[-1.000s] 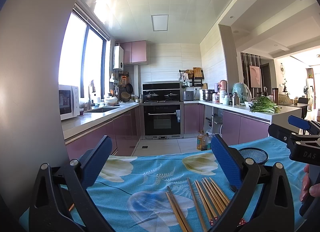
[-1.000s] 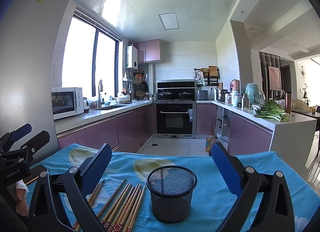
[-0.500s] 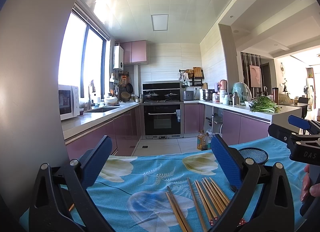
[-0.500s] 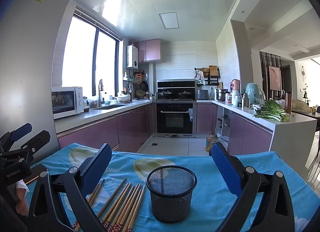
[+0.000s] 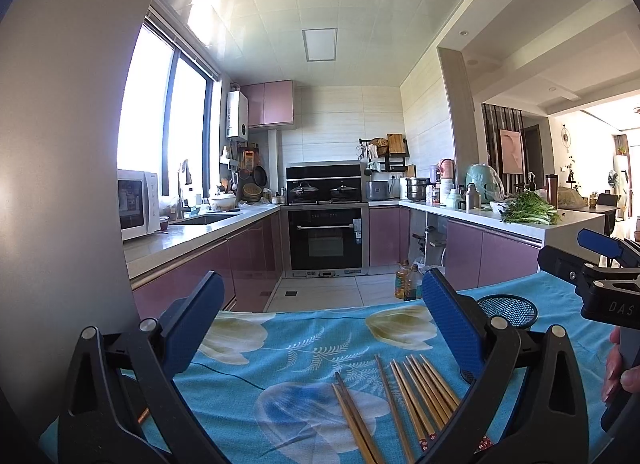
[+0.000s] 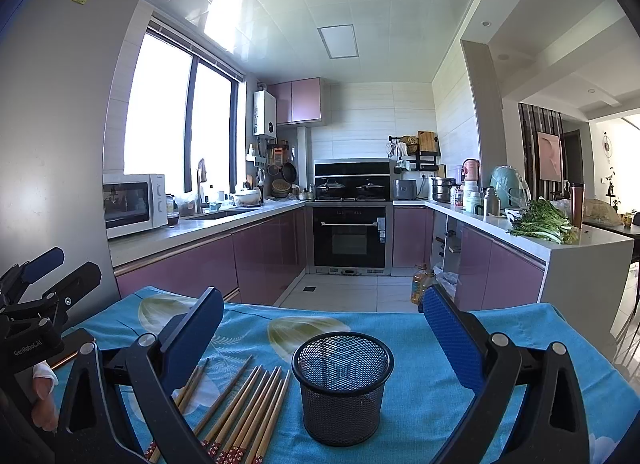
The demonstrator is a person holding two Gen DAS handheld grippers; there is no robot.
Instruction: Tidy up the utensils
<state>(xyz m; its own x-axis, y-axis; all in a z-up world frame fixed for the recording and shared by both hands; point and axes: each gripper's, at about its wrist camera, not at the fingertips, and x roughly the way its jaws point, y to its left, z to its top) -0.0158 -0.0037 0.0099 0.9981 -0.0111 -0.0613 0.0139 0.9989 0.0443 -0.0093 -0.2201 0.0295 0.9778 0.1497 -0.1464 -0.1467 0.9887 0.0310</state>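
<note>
Several wooden chopsticks (image 5: pixel 416 396) lie side by side on the blue flowered tablecloth (image 5: pixel 280 348); they also show in the right wrist view (image 6: pixel 240 408), left of the holder. A black mesh holder (image 6: pixel 342 388) stands upright and empty; its rim shows in the left wrist view (image 5: pixel 508 309). My left gripper (image 5: pixel 320 320) is open and empty above the cloth, left of the chopsticks. My right gripper (image 6: pixel 322 328) is open and empty, with the holder between its fingers' lines. Each gripper shows at the edge of the other's view.
The table's far edge (image 6: pixel 360 310) drops to the kitchen floor. Oil bottles (image 5: pixel 408 284) stand on the floor beyond it. Purple cabinets, an oven (image 6: pixel 352 236) and counters lie further back. A grey fridge wall (image 5: pixel 60 144) rises at the left.
</note>
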